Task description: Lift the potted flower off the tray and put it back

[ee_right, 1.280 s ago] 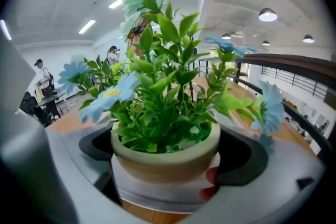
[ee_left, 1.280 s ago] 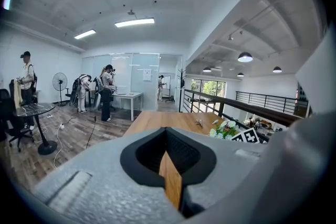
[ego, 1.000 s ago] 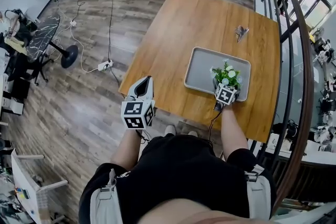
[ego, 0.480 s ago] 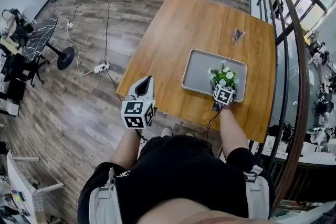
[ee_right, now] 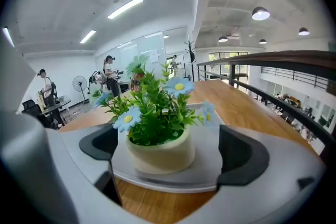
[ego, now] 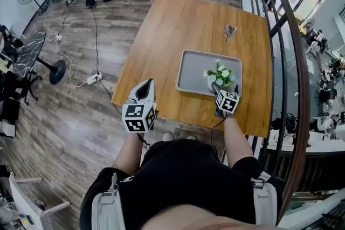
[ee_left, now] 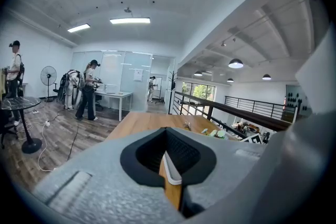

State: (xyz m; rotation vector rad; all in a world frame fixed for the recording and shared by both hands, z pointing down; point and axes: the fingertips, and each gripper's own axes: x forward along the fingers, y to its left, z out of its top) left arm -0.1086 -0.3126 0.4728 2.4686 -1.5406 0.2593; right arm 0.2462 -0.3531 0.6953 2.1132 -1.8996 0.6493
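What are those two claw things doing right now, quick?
Left gripper: closed, holding nothing.
Right gripper: open, fingers either side of the potted flower, not gripping.

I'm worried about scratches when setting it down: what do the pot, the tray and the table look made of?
Pot: cream, matte, smooth wall; unglazed ceramic or plastic, can't tell which.
Tray: flat grey, dull sheen, rounded rim; plastic or painted metal.
Table: warm brown wood, grain lines visible, satin finish; possibly veneer.
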